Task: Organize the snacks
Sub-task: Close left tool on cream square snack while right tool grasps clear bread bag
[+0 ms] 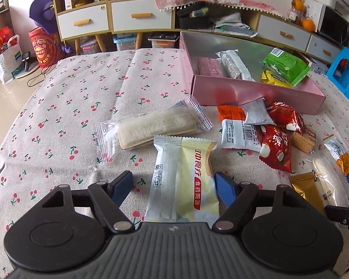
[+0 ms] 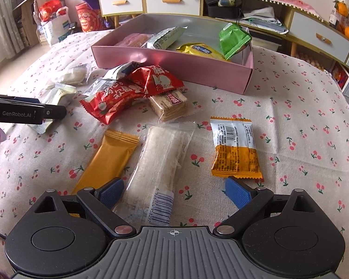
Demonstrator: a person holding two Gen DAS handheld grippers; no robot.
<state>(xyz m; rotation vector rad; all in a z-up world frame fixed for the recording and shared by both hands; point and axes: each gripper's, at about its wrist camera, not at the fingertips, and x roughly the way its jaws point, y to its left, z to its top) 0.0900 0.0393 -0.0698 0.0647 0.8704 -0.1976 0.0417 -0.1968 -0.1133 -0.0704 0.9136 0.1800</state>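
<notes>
While my left hand-held gripper [image 1: 173,187] straddles the white and yellow packet [image 1: 182,179], its long axis runs straight away from me, in line with the fingers, so the pads would close across the packet's short width. Its jaws stand about half wide: the right pad sits just against the packet's edge, the left pad is apart from the other edge, so I do not yet hold it. The packet lies flat on the cherry-print bench [image 1: 58,121], its near end under the gripper body, its far end just touching the clear-wrapped pale bar [image 1: 151,125] that lies crosswise beyond it. From here the pink box [image 1: 256,93] lies ahead and to the right, well apart, with the heap of red packets [image 1: 279,134] between it and me. My right hand-held gripper [image 2: 173,191] hangs wide open over a second clear-wrapped bar [image 2: 160,160], also lengthwise to the fingers but nearer the left pad, not touched on the right. For the white and yellow packet my left hand is clearly the nearer; I judge the grasp needs only a further close.
</notes>
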